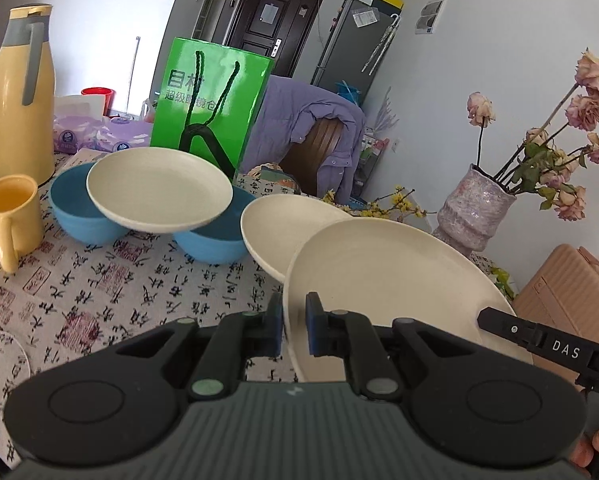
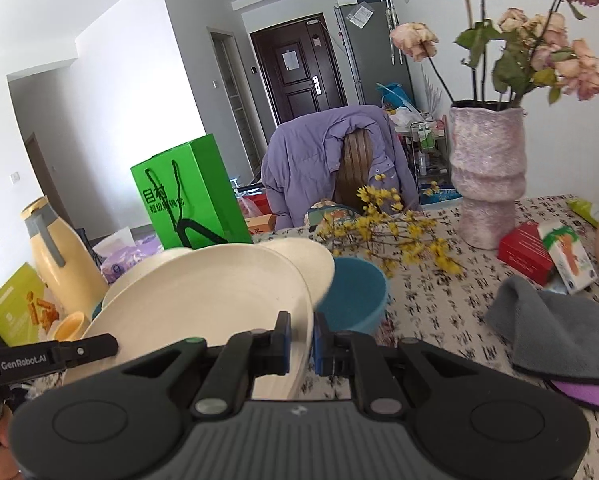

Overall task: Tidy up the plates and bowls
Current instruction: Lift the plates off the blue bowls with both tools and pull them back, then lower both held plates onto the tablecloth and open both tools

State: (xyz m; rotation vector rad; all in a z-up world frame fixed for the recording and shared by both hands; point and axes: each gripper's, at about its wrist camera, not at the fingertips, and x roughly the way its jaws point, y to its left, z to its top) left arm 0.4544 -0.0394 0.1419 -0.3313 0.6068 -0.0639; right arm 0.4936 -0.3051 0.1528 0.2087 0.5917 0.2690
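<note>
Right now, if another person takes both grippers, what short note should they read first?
Left hand-held gripper: shut on near rim of large cream plate.
Right hand-held gripper: shut on the opposite rim of that plate.
One cream plate rests across two blue bowls; another cream plate lies partly under the held one. A third blue bowl sits behind it.
Done: nothing stacked neatly yet.
Left: stack plates together, nest bowls.

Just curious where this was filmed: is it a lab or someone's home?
Most likely a home dining table: a patterned tablecloth, a vase of dried flowers, and a jacket draped over a chair near the front door.
</note>
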